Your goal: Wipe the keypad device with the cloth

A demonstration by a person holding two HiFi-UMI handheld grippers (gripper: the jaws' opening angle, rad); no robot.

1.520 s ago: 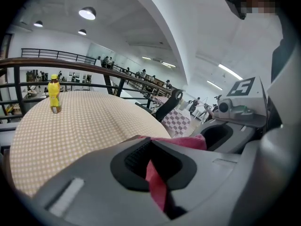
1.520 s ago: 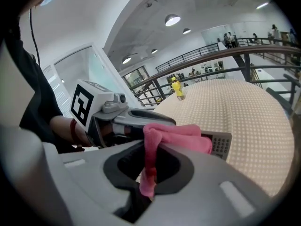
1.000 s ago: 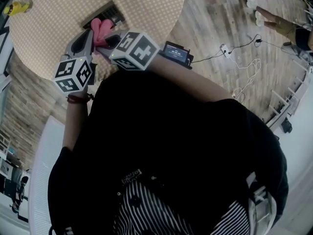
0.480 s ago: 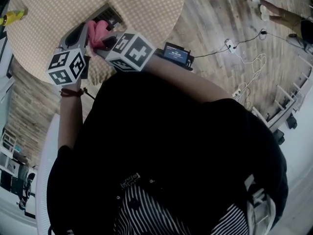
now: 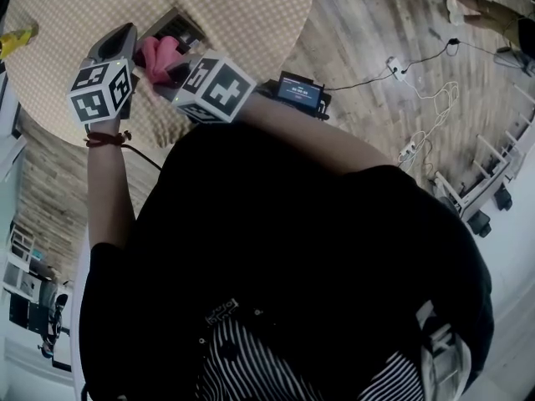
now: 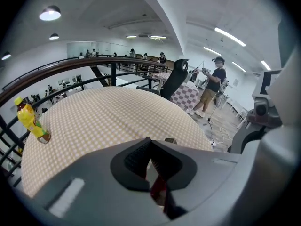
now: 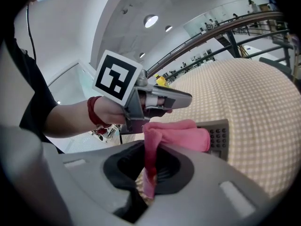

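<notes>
A grey keypad device [image 5: 173, 25] [image 7: 217, 135] lies on the round checked table [image 5: 234, 11]. My right gripper [image 5: 165, 70] [image 7: 150, 166] is shut on a pink cloth [image 5: 157, 54] [image 7: 175, 136]. The cloth's folded end hangs over the near side of the device, hiding part of it. My left gripper [image 5: 128, 30] [image 6: 151, 147] hovers just left of the cloth, above the table, its jaws together with nothing seen held. From the right gripper view, the left gripper [image 7: 184, 98] points over the cloth.
A yellow bottle [image 5: 17, 38] [image 6: 30, 121] stands at the table's far left edge. On the wooden floor lie a small box with a screen [image 5: 299, 90] and white cables [image 5: 418, 115]. Beyond the table are a black chair [image 6: 175, 76] and a standing person [image 6: 214, 86].
Both grippers have shifted left and further over the table. The cloth moved with the right gripper closer to the keypad device; the left gripper drew away to the left.
</notes>
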